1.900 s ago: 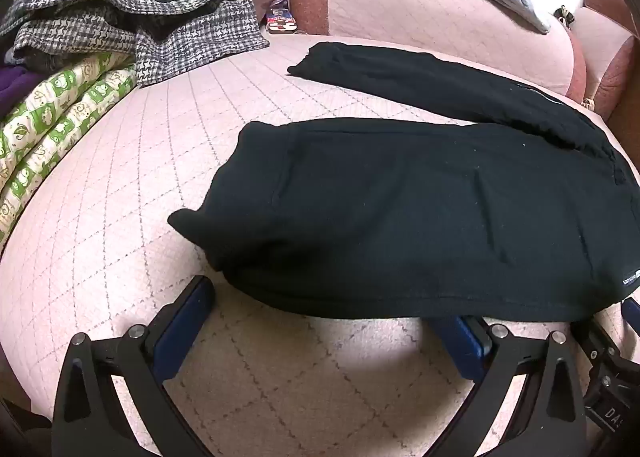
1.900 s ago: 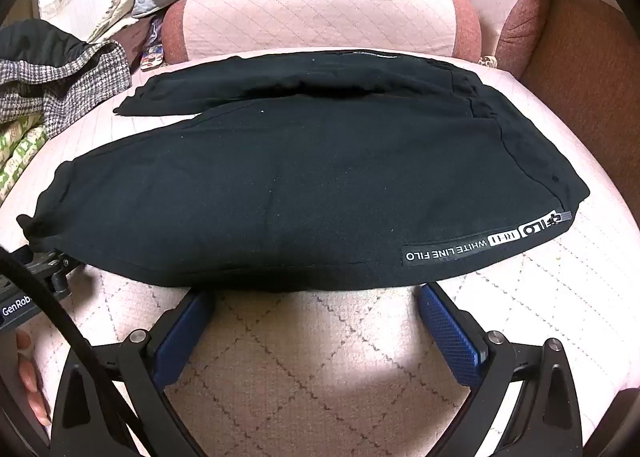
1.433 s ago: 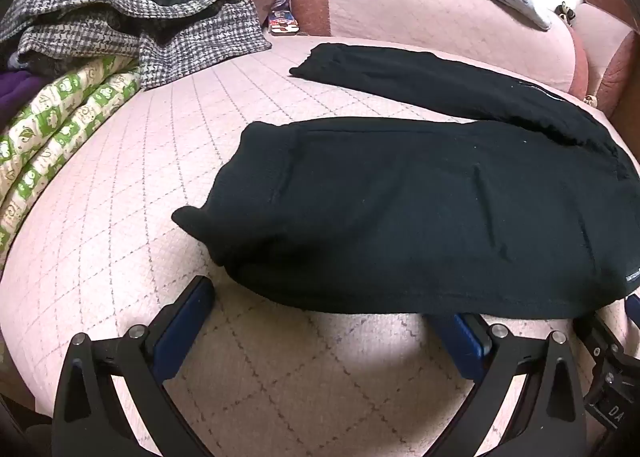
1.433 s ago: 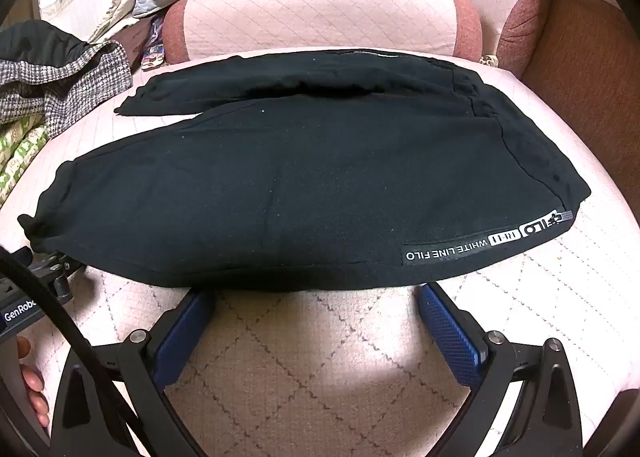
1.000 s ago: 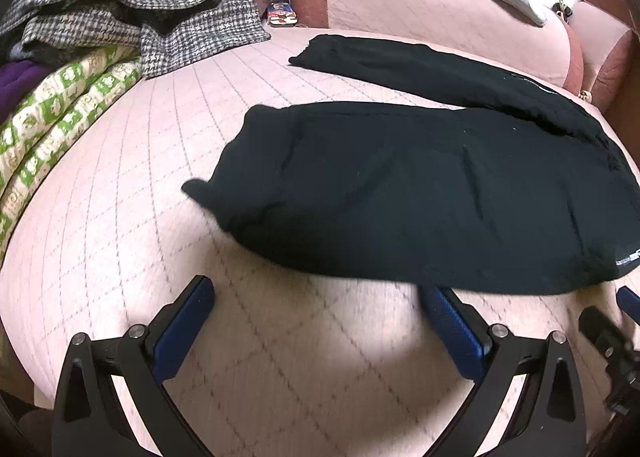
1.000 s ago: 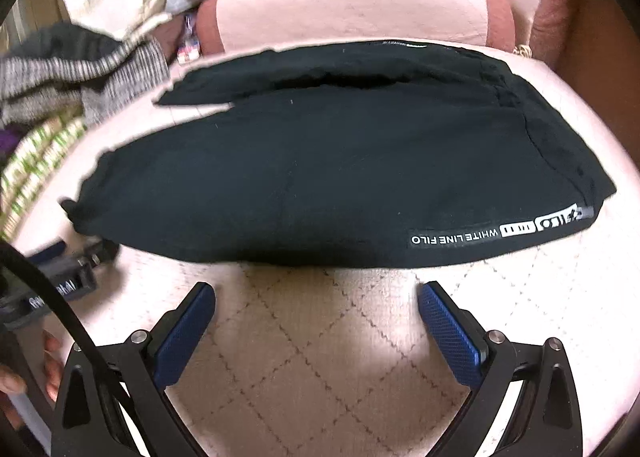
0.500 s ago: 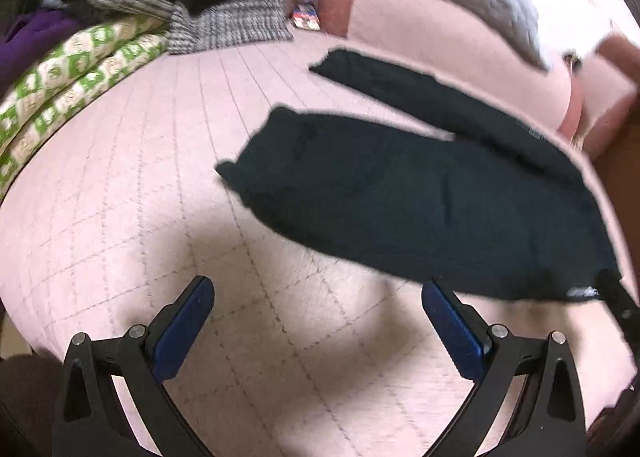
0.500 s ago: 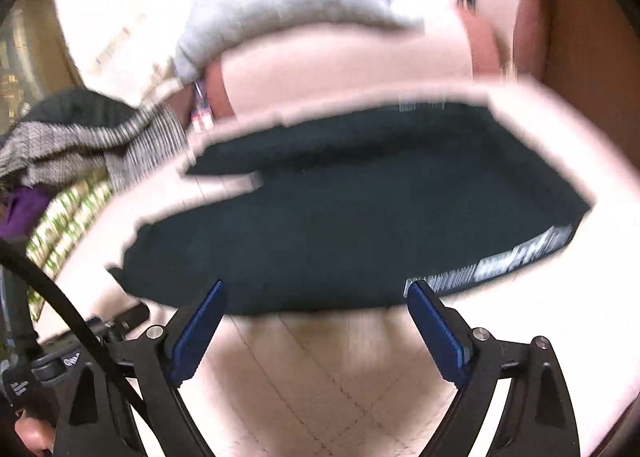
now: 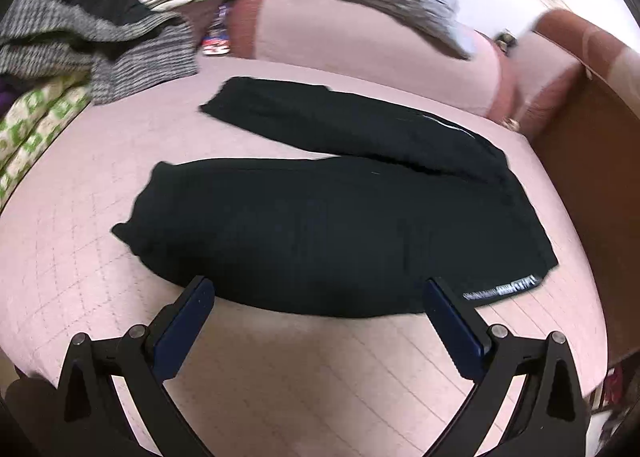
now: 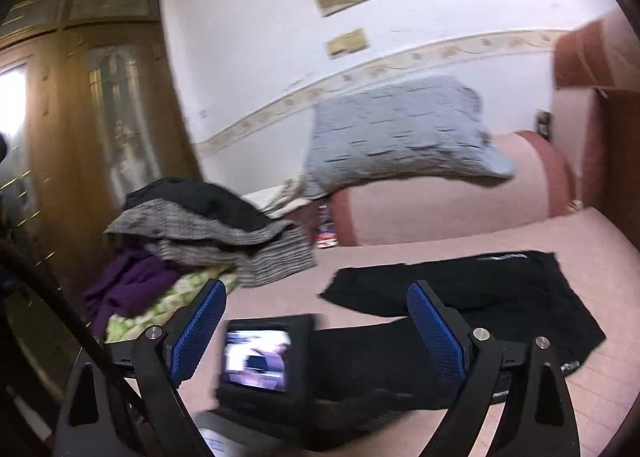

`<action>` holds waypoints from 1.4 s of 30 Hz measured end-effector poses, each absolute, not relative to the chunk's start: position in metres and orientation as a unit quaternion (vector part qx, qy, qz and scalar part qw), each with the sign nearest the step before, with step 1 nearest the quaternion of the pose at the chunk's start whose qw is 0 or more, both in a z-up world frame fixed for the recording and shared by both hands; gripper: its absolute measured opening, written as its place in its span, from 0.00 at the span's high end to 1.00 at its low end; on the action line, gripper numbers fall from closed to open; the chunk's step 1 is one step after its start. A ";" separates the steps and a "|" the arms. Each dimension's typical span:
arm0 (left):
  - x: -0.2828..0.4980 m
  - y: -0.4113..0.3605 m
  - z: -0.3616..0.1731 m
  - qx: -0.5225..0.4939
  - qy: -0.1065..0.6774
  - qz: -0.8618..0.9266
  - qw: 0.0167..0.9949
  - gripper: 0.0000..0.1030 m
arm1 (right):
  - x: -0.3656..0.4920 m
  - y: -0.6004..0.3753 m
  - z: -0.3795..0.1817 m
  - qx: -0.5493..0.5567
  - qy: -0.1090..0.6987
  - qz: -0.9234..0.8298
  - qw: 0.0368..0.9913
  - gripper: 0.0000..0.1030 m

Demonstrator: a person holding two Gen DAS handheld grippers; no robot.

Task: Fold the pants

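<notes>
— Both grippers have pulled back and up from the pants (image 9: 328, 229); my right gripper (image 10: 316, 327) now tilts toward the wall.
— Jaws?
— Spread wide on both, left gripper (image 9: 318, 299) too, holding nothing.
— Pants?
— Flat on the pink bed (image 9: 312, 377), legs splayed apart, near the clothes pile (image 10: 208, 225).

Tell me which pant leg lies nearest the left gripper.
The wider front leg, whose lower edge sits right at the tips of the open left gripper. The narrower back leg lies farther off, toward the bolster.
</notes>
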State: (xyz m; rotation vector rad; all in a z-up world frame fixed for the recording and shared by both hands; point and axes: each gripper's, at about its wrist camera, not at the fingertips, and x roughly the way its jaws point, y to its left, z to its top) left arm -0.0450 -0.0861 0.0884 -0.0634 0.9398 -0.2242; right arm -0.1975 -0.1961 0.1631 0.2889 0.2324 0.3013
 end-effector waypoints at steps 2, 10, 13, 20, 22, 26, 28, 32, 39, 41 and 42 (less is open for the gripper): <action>-0.055 -0.094 0.088 -0.020 0.458 -0.114 0.881 0.00 | -0.206 -0.184 0.169 0.134 0.106 0.169 0.971 0.06; -0.086 -0.096 0.096 0.014 0.450 -0.075 0.890 0.00 | -0.232 -0.160 0.175 0.137 0.058 0.256 0.955 0.05; -0.091 -0.088 0.105 0.010 0.434 -0.063 0.899 0.00 | -0.229 -0.157 0.167 0.167 0.089 0.302 0.934 0.05; -0.101 -0.064 0.137 0.011 0.349 -0.024 0.937 0.00 | -0.238 -0.189 0.160 0.143 0.056 0.262 0.953 0.03; -0.102 -0.054 0.147 -0.018 0.331 -0.032 0.943 0.00 | -0.237 -0.206 0.160 0.157 0.052 0.246 0.955 0.02; -0.099 -0.042 0.167 -0.035 0.313 -0.028 0.949 0.00 | -0.238 -0.238 0.152 0.162 0.052 0.200 0.965 0.01; -0.098 -0.039 0.180 -0.009 0.309 -0.009 0.951 0.00 | -0.237 -0.250 0.146 0.154 0.055 0.171 0.972 0.01; -0.105 -0.031 0.203 0.033 0.281 0.019 0.959 0.00 | -0.223 -0.268 0.124 0.133 0.077 0.100 0.983 0.01; -0.116 -0.013 0.208 -0.090 0.250 -0.060 0.962 0.00 | -0.213 -0.305 0.092 0.163 0.135 0.062 0.975 0.01; -0.108 -0.016 0.205 -0.089 0.260 -0.052 0.960 0.00 | -0.224 -0.315 0.088 0.157 0.131 0.045 0.978 0.01; -0.103 -0.018 0.203 -0.085 0.260 -0.040 0.961 0.00 | -0.231 -0.320 0.087 0.153 0.126 0.035 0.979 0.01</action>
